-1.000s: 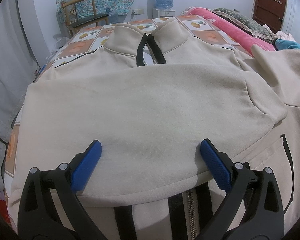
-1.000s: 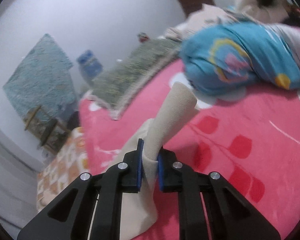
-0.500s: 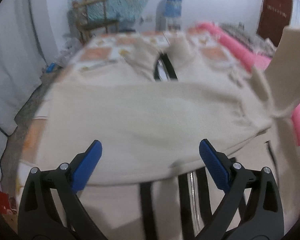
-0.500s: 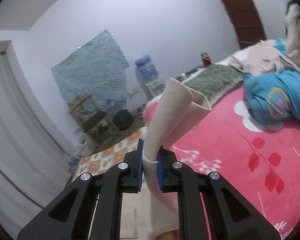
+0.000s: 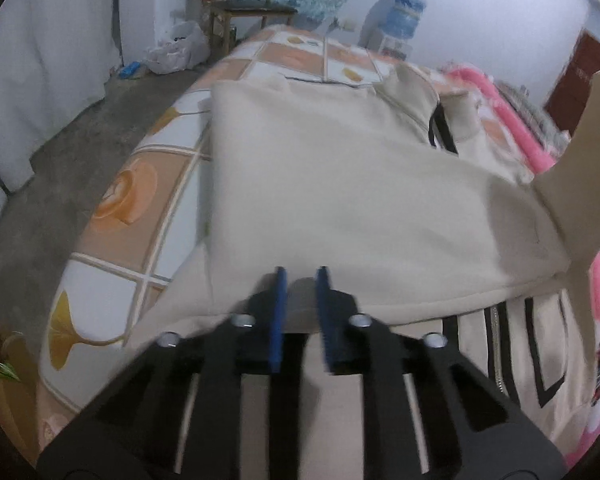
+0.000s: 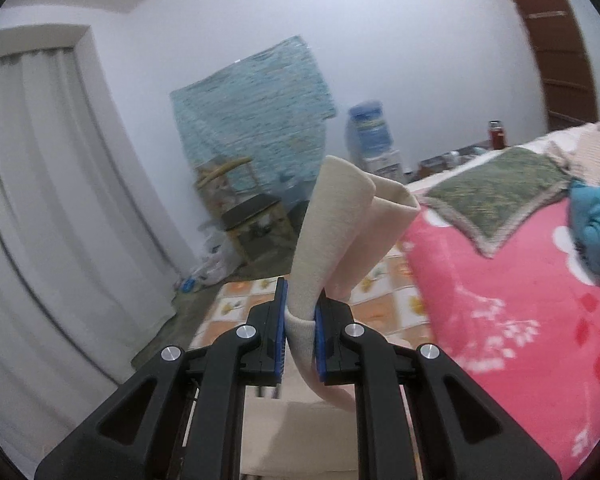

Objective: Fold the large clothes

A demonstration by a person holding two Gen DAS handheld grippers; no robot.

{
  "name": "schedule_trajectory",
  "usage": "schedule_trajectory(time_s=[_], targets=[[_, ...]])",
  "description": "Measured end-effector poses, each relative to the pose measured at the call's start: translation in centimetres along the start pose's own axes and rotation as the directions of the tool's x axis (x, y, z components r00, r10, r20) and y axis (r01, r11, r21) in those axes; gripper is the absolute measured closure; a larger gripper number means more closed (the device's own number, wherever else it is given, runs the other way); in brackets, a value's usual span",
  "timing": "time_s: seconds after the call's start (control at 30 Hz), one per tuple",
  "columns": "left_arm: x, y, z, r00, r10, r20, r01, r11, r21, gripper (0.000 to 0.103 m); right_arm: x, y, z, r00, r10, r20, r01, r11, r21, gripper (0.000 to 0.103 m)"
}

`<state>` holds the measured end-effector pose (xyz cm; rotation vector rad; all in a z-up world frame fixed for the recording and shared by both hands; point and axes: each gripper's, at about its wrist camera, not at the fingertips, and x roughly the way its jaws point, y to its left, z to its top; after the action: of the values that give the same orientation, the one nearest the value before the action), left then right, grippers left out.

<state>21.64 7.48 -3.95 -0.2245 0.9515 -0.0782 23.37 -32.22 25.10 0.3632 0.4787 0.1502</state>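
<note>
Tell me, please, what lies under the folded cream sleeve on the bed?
Under the folded sleeve lies the jacket's front, showing its zipper and black stripes below the fold. The tiled bedsheet shows alongside. Whatever is directly beneath the sleeve is covered.

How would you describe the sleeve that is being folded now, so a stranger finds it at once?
Start from the bed with the tiled sheet, where a beige jacket lies. Its sleeve is the only part raised in the air, pinched by the right gripper; the other sleeve lies flat across the chest.
</note>
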Motion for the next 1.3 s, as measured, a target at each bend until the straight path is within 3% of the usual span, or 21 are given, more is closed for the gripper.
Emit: schedule_trajectory(time_s=[0.2,0.3,0.4,0.47,0.5,0.57,0.67,0.77,0.87,0.93,1.0,1.13,1.3], targets=[[-2.0,2.3,0.2,0.999,-0.040,0.028,0.041,0.999,-0.029,0.095,3.8,8.3,-2.6,0.990,0.126,-0.061,-0.131,0.987,-0.090,0.091],[-3.7,3.7,0.0,0.997,-0.061,0.056,0.063,0.997,-0.032,0.095,6.5,13.3,-5.8,0.976,0.165,-0.142,-0.190,0.963,-0.190,0.091],[-5.1,4.9,-0.2,0.994,-0.092,0.066,0.095,0.995,-0.039,0.095,10.3,17.3,-11.0,0.939,0.170,-0.298,-0.258,0.922,-0.288,0.084],[-5.6,5.4,-0.2,0.990,-0.126,0.062,0.129,0.991,-0.047,0.095,12.8,18.7,-14.6,0.891,0.166,-0.422,-0.317,0.894,-0.317,0.070],[-5.7,5.4,-0.1,0.989,-0.136,0.060,0.139,0.989,-0.048,0.095,13.8,19.2,-16.4,0.864,0.155,-0.479,-0.339,0.882,-0.327,0.058],[-5.7,5.3,0.0,0.984,-0.168,0.054,0.171,0.984,-0.046,0.095,14.7,19.2,-18.8,0.835,0.129,-0.535,-0.355,0.869,-0.345,0.053],[-5.2,4.9,0.4,0.975,-0.221,0.041,0.222,0.974,-0.050,0.095,14.0,16.5,-18.8,0.843,0.120,-0.525,-0.331,0.884,-0.331,0.043],[-4.2,4.0,1.1,0.969,-0.244,0.031,0.245,0.968,-0.050,0.093,12.8,11.6,-17.4,0.872,0.084,-0.483,-0.253,0.921,-0.296,0.039],[-2.9,3.0,2.1,0.982,-0.187,0.023,0.188,0.982,-0.027,0.088,12.0,5.5,-15.8,0.895,0.008,-0.447,-0.131,0.960,-0.245,0.039],[-1.9,2.5,2.9,0.992,-0.125,0.020,0.125,0.992,-0.003,0.087,11.9,1.6,-15.0,0.902,-0.086,-0.424,-0.014,0.973,-0.228,0.039],[-0.9,2.0,3.6,0.999,-0.045,0.020,0.045,0.999,0.027,0.086,12.1,-2.4,-14.4,0.894,-0.183,-0.409,0.100,0.971,-0.216,0.039],[1.3,1.5,4.8,0.999,0.041,-0.008,-0.040,0.996,0.078,0.086,13.4,-7.8,-14.1,0.874,-0.238,-0.424,0.191,0.970,-0.151,0.039],[0.4,0.4,5.1,1.000,0.017,0.014,-0.019,0.991,0.135,0.086,16.5,-11.7,-14.9,0.852,-0.232,-0.470,0.227,0.972,-0.068,0.040]])
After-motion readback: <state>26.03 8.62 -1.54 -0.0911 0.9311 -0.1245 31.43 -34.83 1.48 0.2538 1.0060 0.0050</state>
